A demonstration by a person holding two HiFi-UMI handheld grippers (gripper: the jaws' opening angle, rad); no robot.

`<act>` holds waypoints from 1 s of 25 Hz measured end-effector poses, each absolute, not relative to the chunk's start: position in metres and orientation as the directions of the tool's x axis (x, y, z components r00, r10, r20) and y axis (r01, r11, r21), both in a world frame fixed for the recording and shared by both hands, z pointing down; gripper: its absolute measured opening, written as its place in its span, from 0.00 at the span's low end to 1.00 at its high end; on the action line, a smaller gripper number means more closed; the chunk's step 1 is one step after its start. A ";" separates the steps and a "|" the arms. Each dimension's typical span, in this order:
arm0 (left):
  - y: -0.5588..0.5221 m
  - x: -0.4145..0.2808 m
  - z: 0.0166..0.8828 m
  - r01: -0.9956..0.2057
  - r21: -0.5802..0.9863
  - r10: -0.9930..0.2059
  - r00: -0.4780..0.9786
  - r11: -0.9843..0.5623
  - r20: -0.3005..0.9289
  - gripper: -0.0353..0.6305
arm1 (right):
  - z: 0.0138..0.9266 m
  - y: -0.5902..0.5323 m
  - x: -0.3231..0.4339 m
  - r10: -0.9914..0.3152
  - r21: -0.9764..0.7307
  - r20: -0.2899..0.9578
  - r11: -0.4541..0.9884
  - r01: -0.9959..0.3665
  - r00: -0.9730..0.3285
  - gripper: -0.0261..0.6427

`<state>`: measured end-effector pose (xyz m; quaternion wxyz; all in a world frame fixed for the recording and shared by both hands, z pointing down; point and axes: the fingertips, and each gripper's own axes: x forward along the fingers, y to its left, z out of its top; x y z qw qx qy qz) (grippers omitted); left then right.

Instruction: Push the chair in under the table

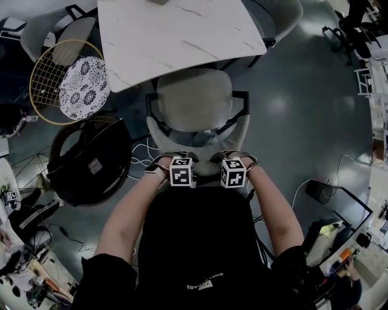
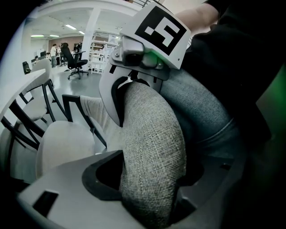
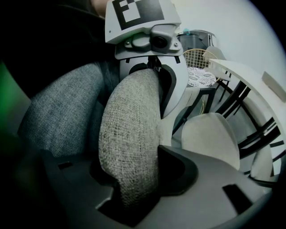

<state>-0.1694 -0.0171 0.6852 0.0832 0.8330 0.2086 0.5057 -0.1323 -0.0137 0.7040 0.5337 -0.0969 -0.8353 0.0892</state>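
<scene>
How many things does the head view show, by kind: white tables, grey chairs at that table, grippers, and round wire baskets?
white table: 1
grey chairs: 3
left gripper plus right gripper: 2
round wire basket: 1
Total: 7

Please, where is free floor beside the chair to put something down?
In the head view, the floor right of the chair is bare, bordered above by the table. The left side is crowded: wire basket, black bag, cables.
</scene>
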 end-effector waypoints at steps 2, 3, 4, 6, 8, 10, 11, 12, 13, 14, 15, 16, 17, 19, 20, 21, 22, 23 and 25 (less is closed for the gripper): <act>-0.021 -0.168 0.684 0.259 0.346 0.426 0.406 -0.902 0.808 0.48 | 0.703 -0.018 -0.131 0.256 -0.251 0.874 0.966 0.069 -0.412 0.34; -0.023 -0.167 0.685 0.257 0.342 0.422 0.409 -0.904 0.809 0.48 | 0.704 -0.020 -0.130 0.257 -0.250 0.874 0.966 0.071 -0.412 0.34; -0.026 -0.166 0.685 0.254 0.339 0.418 0.411 -0.906 0.810 0.48 | 0.704 -0.022 -0.130 0.258 -0.250 0.875 0.965 0.073 -0.411 0.34; -0.029 -0.167 0.688 0.246 0.339 0.414 0.409 -0.908 0.813 0.48 | 0.706 -0.027 -0.128 0.262 -0.250 0.876 0.965 0.082 -0.406 0.34; -0.033 -0.166 0.691 0.237 0.341 0.412 0.407 -0.910 0.815 0.48 | 0.706 -0.033 -0.126 0.266 -0.250 0.876 0.964 0.094 -0.402 0.34; -0.041 -0.161 0.689 0.228 0.336 0.403 0.417 -0.914 0.815 0.48 | 0.706 -0.040 -0.123 0.269 -0.248 0.877 0.963 0.104 -0.399 0.34; -0.045 -0.159 0.689 0.222 0.334 0.400 0.422 -0.916 0.814 0.48 | 0.706 -0.044 -0.121 0.270 -0.248 0.877 0.963 0.108 -0.398 0.34; -0.049 -0.157 0.689 0.217 0.335 0.398 0.423 -0.917 0.814 0.48 | 0.707 -0.047 -0.120 0.272 -0.248 0.877 0.962 0.112 -0.396 0.34; -0.052 -0.156 0.690 0.212 0.336 0.396 0.425 -0.918 0.814 0.48 | 0.707 -0.051 -0.118 0.274 -0.248 0.877 0.962 0.117 -0.396 0.34; -0.056 -0.154 0.689 0.206 0.334 0.392 0.431 -0.920 0.813 0.48 | 0.706 -0.054 -0.116 0.277 -0.250 0.876 0.961 0.121 -0.395 0.34; -0.060 -0.151 0.688 0.201 0.331 0.387 0.436 -0.922 0.812 0.48 | 0.706 -0.058 -0.114 0.280 -0.251 0.876 0.960 0.125 -0.394 0.33; -0.064 -0.149 0.687 0.196 0.330 0.384 0.439 -0.923 0.812 0.48 | 0.706 -0.062 -0.112 0.283 -0.252 0.875 0.959 0.130 -0.393 0.34; -0.068 -0.147 0.687 0.193 0.331 0.383 0.439 -0.924 0.813 0.48 | 0.706 -0.066 -0.111 0.285 -0.252 0.875 0.958 0.135 -0.392 0.34; -0.073 -0.146 0.688 0.187 0.332 0.381 0.440 -0.925 0.813 0.48 | 0.707 -0.072 -0.109 0.285 -0.249 0.875 0.958 0.140 -0.391 0.34; -0.075 -0.146 0.689 0.184 0.331 0.379 0.442 -0.925 0.813 0.48 | 0.708 -0.074 -0.109 0.283 -0.247 0.876 0.959 0.141 -0.391 0.34; -0.077 -0.146 0.689 0.181 0.330 0.377 0.444 -0.926 0.813 0.48 | 0.708 -0.076 -0.109 0.282 -0.245 0.876 0.959 0.143 -0.391 0.34; -0.078 -0.146 0.689 0.178 0.330 0.375 0.445 -0.927 0.813 0.48 | 0.708 -0.078 -0.109 0.282 -0.244 0.876 0.959 0.145 -0.391 0.34; -0.080 -0.146 0.689 0.176 0.331 0.374 0.446 -0.927 0.813 0.48 | 0.708 -0.080 -0.109 0.283 -0.244 0.876 0.959 0.147 -0.390 0.34; -0.085 -0.144 0.689 0.173 0.332 0.374 0.446 -0.927 0.813 0.48 | 0.707 -0.085 -0.107 0.283 -0.243 0.876 0.958 0.151 -0.390 0.34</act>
